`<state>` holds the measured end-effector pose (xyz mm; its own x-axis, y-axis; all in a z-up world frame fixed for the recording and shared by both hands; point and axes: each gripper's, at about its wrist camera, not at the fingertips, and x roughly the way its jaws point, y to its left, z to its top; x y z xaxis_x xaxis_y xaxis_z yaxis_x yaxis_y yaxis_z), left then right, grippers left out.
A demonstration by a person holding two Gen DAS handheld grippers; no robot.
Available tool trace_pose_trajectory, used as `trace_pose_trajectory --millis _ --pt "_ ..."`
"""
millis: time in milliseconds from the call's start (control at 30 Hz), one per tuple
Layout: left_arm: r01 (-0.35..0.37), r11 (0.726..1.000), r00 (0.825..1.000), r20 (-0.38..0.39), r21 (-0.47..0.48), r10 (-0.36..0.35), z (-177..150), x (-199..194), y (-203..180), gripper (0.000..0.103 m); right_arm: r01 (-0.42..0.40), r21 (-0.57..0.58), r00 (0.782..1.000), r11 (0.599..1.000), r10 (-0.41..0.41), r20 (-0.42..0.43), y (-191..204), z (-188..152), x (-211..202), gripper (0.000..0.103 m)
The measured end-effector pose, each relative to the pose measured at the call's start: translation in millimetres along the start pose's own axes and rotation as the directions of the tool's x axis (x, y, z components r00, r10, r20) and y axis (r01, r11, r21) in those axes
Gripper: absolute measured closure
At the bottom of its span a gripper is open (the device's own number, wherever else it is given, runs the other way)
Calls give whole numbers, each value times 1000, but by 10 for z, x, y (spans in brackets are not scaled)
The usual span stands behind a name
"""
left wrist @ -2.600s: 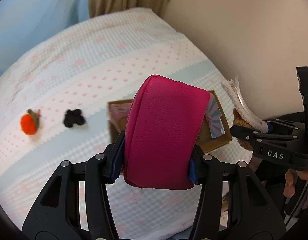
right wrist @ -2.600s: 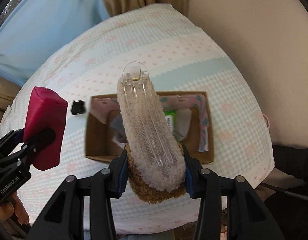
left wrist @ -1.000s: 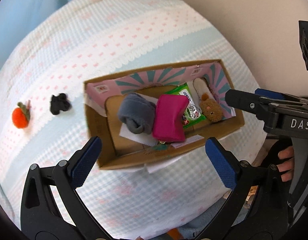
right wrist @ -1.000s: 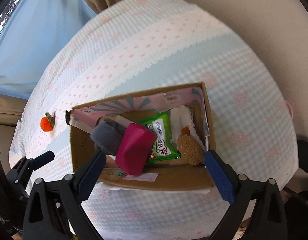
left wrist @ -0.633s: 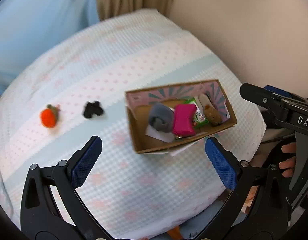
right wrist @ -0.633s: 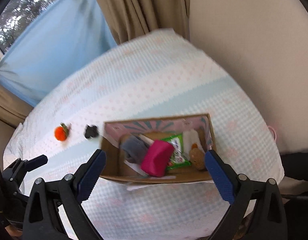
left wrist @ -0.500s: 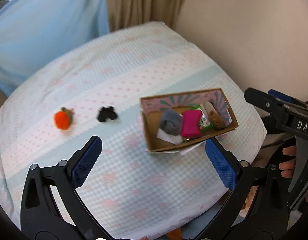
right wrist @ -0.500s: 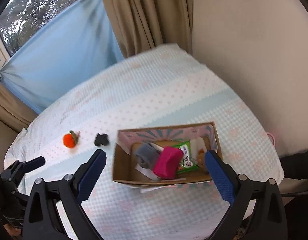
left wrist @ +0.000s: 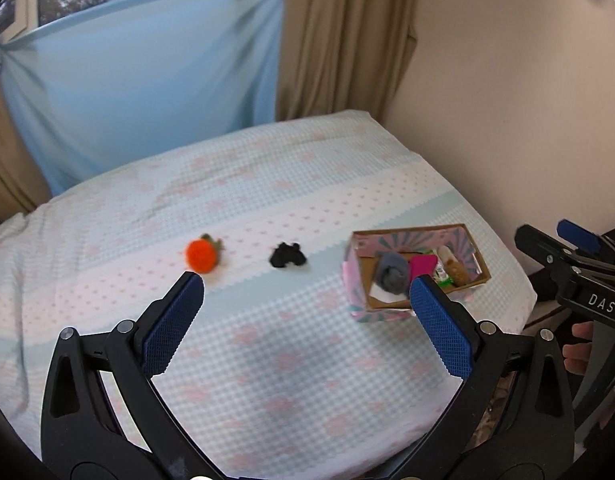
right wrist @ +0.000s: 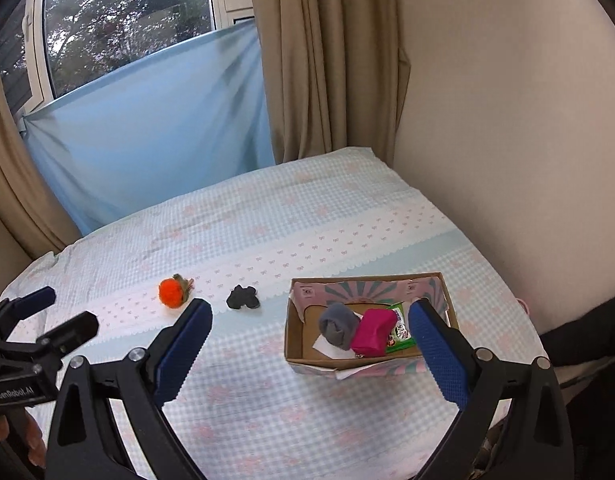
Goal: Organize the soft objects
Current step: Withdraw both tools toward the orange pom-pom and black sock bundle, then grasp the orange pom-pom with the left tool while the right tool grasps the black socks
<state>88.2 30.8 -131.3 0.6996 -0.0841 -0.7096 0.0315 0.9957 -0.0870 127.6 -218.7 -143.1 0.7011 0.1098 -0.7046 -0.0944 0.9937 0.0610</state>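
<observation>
On the bed, our orange toy and black piece await boxing; cardboard box is part-filled, left gripper and right gripper both spread, empty.

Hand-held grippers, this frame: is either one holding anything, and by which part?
Nothing is held. The left hand-held gripper and right hand-held gripper are both open and empty.

Beige wall, tan curtains, blue sheet across window.

"DAS" on right tool | "GenRobot.AI" on left tool | wipes pack digits unclear
</observation>
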Motion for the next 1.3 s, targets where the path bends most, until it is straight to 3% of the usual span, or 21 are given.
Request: trace_pose_trajectory --millis 267,533,733,900,1300 --pt "-15 1000 998 69 -6 15 -88 -187 600 0 -13 56 999 998 11 32 363 -168 -36 5" --pt "-53 998 998 31 -28 54 -129 224 1076 0 -27 24 999 999 27 29 780 -253 242 5" --pt "-59 997 997 -45 -59 56 -183 845 1410 0 -76 43 997 996 77 -18 1005 -289 788 5" --pt "-61 995 992 -119 -73 52 -238 1569 1637 0 -86 47 996 995 87 -27 1170 -302 1476 5" --pt "-87 993 976 -209 -77 69 -274 3126 2062 1 -93 -4 988 996 91 -126 1429 -508 3074 5"
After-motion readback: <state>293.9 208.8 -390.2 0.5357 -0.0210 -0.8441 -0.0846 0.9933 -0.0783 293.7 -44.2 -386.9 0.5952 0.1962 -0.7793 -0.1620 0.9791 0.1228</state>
